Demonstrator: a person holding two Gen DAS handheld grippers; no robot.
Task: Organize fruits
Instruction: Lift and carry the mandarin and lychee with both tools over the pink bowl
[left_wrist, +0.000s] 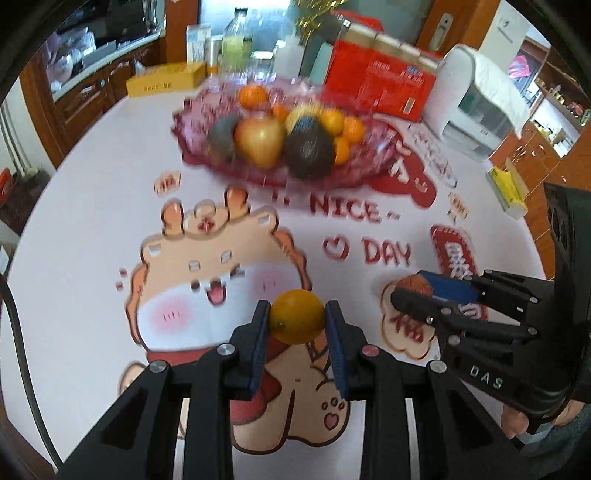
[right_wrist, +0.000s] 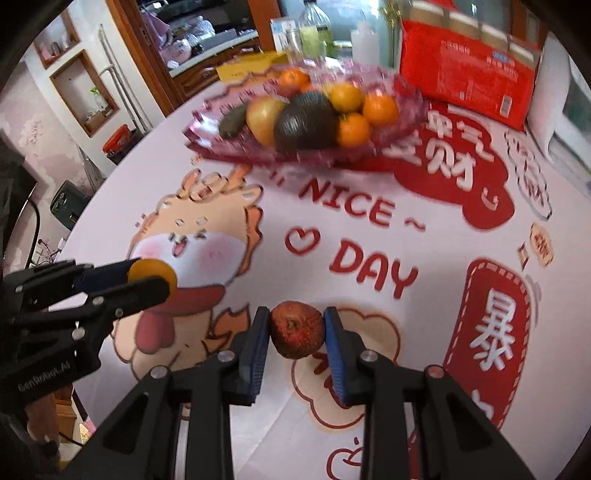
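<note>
Gripping a small orange (left_wrist: 296, 316) between its blue pads, left gripper (left_wrist: 297, 321) above the cartoon tablecloth (left_wrist: 92, 221), right gripper (right_wrist: 297, 328) clamped on a reddish-brown fruit (right_wrist: 297, 329), pink glass dish (right_wrist: 402, 110) of oranges, avocados and a pear beyond, red box (right_wrist: 469, 70) behind it.

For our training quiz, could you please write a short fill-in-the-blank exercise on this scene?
1. The left gripper is shut on a small ___ fruit.
2. The right gripper holds a ___ fruit.
3. The pink glass bowl holds two dark ___.

Missing words: orange; red; avocados
</note>
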